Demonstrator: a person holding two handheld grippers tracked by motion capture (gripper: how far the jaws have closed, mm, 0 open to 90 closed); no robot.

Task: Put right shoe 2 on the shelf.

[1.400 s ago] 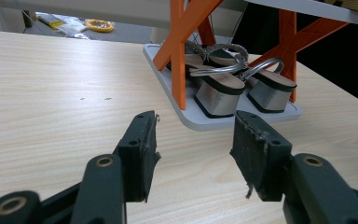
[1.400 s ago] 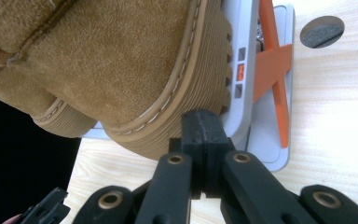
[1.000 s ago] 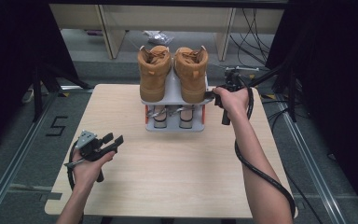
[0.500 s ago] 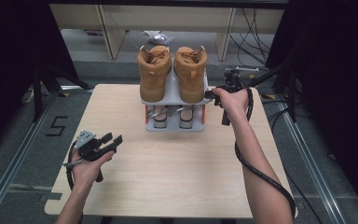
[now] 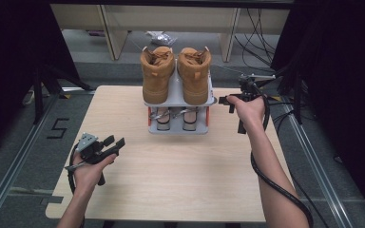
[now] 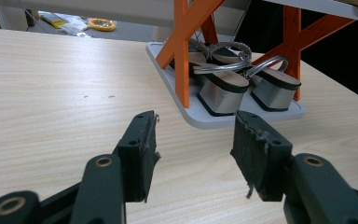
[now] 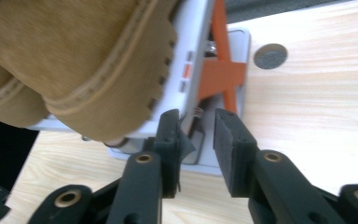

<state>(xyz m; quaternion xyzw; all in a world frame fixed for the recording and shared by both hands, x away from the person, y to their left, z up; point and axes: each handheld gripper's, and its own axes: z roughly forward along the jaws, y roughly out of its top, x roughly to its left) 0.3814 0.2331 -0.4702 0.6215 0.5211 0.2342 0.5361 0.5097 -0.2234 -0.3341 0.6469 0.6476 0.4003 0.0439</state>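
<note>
One readable mark, a "5" (image 5: 58, 128), sits on the floor; both grippers gape, holding nothing.

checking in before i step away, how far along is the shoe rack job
Done: both tan suede boots stand side by side on the top shelf of the grey two-tier shoe rack with orange braces, and silver sandals fill the bottom shelf. In hand: the right gripper, jaws just opening with nothing between them, sits beside the rack's right edge. The left gripper rests open and empty over the light wooden table. No loose shoes remain, so it looks nearly finished.
</note>
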